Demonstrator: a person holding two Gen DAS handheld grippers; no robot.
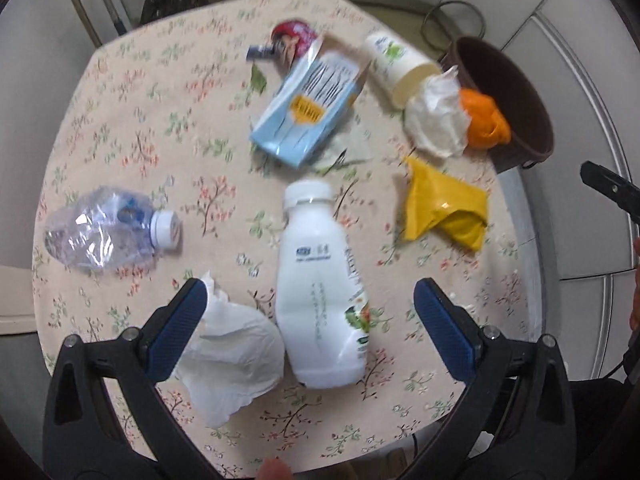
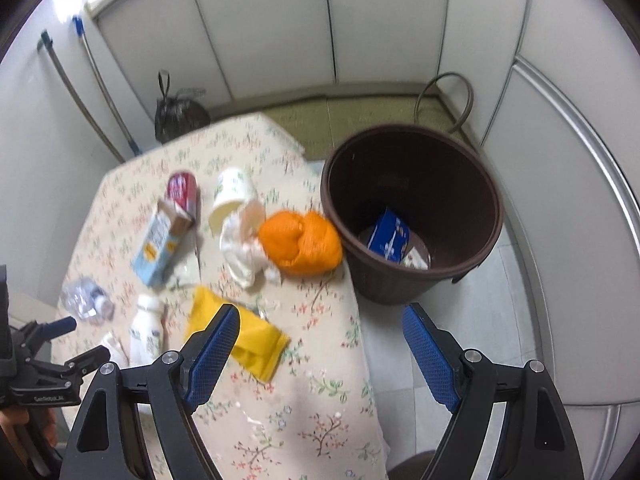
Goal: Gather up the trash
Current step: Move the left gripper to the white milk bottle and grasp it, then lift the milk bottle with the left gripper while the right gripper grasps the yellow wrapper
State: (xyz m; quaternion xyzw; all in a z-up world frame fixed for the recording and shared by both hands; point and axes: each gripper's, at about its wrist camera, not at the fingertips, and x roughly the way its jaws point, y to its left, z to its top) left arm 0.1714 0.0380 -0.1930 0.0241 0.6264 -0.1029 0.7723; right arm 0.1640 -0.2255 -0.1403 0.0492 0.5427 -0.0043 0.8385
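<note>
My left gripper [image 1: 310, 292] is open above the floral table, its jaws either side of a lying white milk bottle [image 1: 320, 292] and a crumpled white tissue [image 1: 228, 348]. A crushed clear bottle [image 1: 104, 228], a light blue carton [image 1: 308, 108], a paper cup [image 1: 396, 64], white paper [image 1: 436, 116], an orange bag [image 1: 484, 120] and a yellow wrapper [image 1: 444, 204] lie further on. My right gripper [image 2: 320, 320] is open and empty over the table's right edge, the yellow wrapper [image 2: 240, 336] by its left finger. The brown bin [image 2: 416, 216] holds a blue carton [image 2: 388, 240].
A red can [image 2: 182, 190] lies at the table's far side. A black tied bag [image 2: 176, 114] sits on the floor behind the table. White cabinets line the back and right. The left gripper [image 2: 76, 344] shows at the right wrist view's left edge.
</note>
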